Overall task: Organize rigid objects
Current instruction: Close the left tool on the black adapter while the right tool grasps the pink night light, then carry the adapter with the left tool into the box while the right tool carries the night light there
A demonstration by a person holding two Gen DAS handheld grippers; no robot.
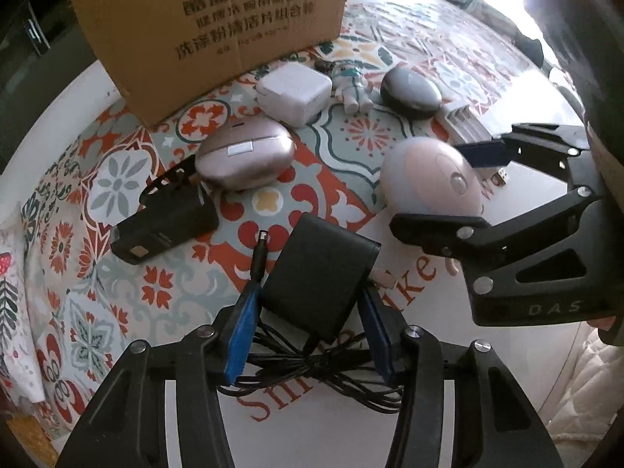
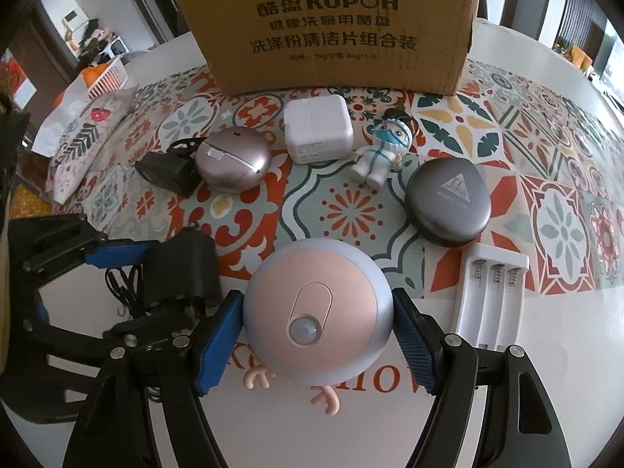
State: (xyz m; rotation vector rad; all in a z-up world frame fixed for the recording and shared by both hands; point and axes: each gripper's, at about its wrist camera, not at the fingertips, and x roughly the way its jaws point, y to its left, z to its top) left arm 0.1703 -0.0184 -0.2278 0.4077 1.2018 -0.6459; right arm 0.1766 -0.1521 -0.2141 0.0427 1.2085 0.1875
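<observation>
My left gripper has its blue pads against both sides of a black power adapter, whose cable is bundled beneath it. My right gripper has its blue pads touching both sides of a round pink and lilac sensor light, which rests on the table. This light also shows in the left wrist view between the right gripper's fingers. The left gripper shows in the right wrist view holding the adapter.
A KUPOH cardboard box stands at the back. On the patterned cloth lie a white charger, a rose-gold case, a black holder, a figurine, a grey case and a white battery charger.
</observation>
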